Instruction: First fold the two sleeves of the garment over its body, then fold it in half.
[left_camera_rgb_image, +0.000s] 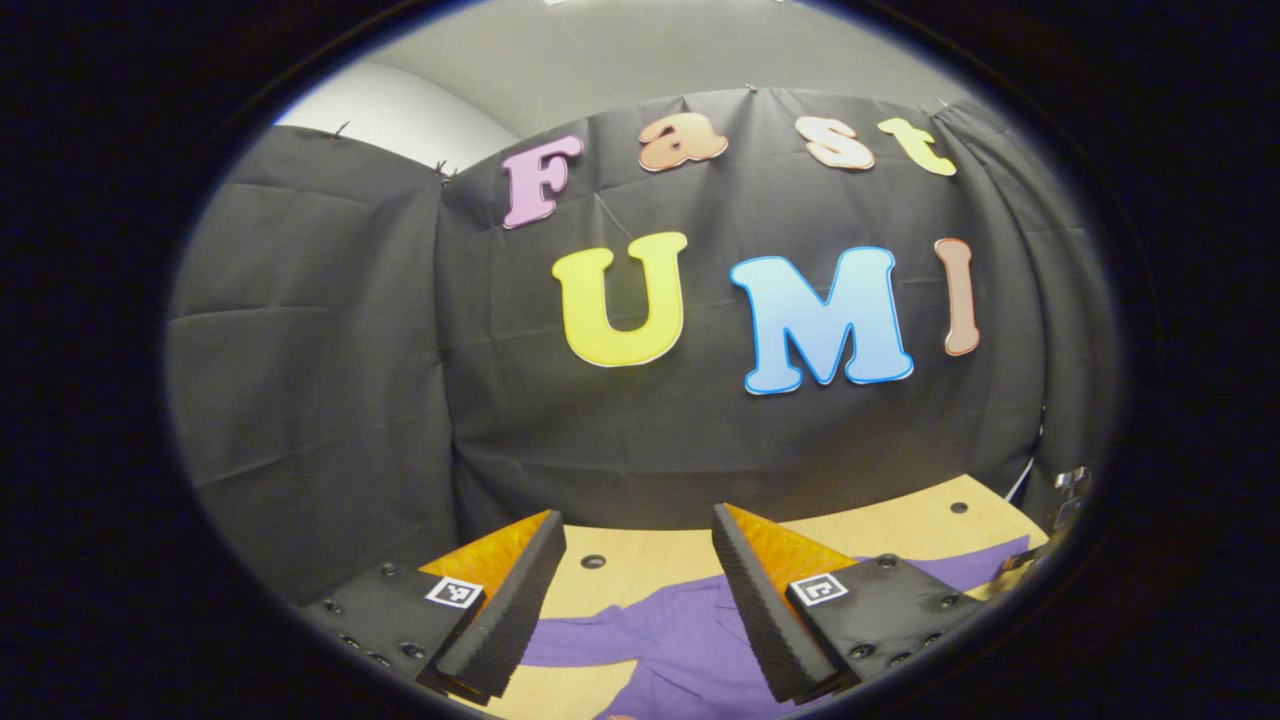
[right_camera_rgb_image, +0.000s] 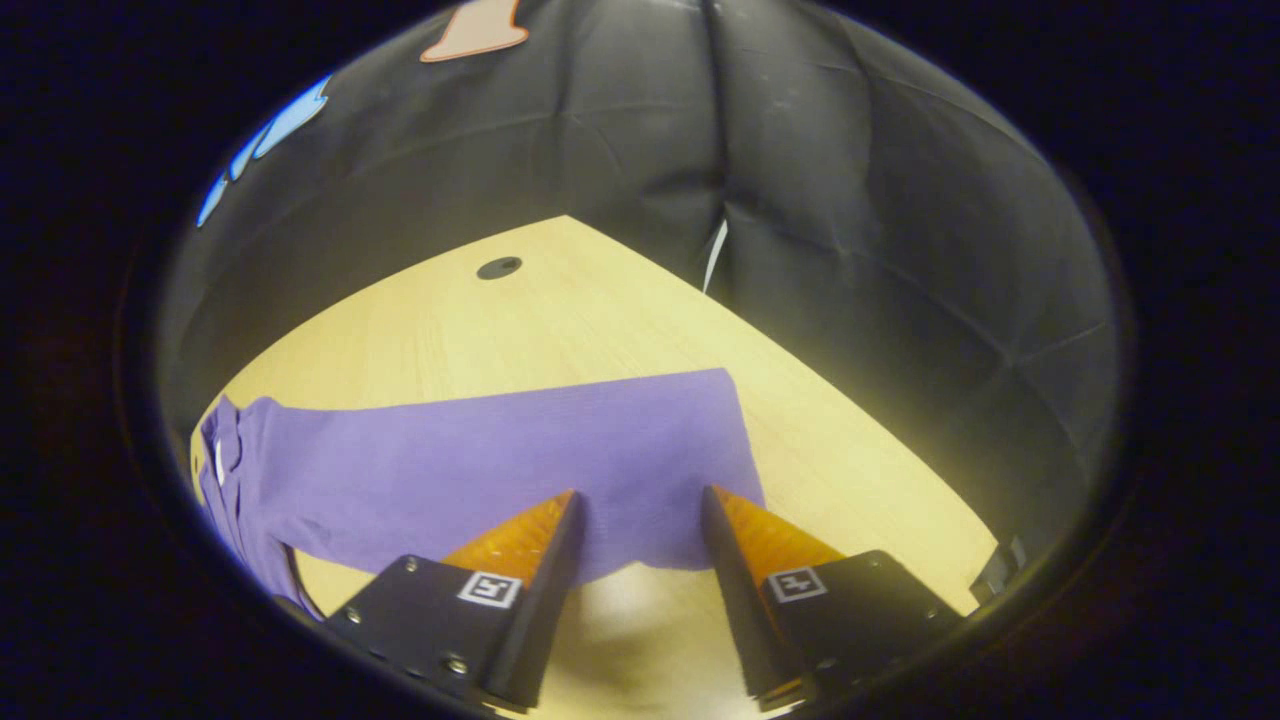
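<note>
A purple garment (left_camera_rgb_image: 660, 640) lies flat on a light wooden table (left_camera_rgb_image: 640, 570). In the left gripper view, my left gripper (left_camera_rgb_image: 638, 528) hangs open above the garment's far part, nothing between its fingers. In the right gripper view, one purple sleeve (right_camera_rgb_image: 520, 460) stretches out to the right across the table (right_camera_rgb_image: 560, 320), and the collar (right_camera_rgb_image: 222, 450) sits at the far left. My right gripper (right_camera_rgb_image: 638, 498) is open, its fingertips over the sleeve's near edge close to the cuff end (right_camera_rgb_image: 725, 450). Whether the fingers touch the cloth is unclear.
Black cloth walls close the booth behind and beside the table. A round hole (right_camera_rgb_image: 498, 267) sits in the tabletop beyond the sleeve, and another hole (left_camera_rgb_image: 593, 561) shows between my left fingers. Bare wood lies beyond the sleeve toward the corner.
</note>
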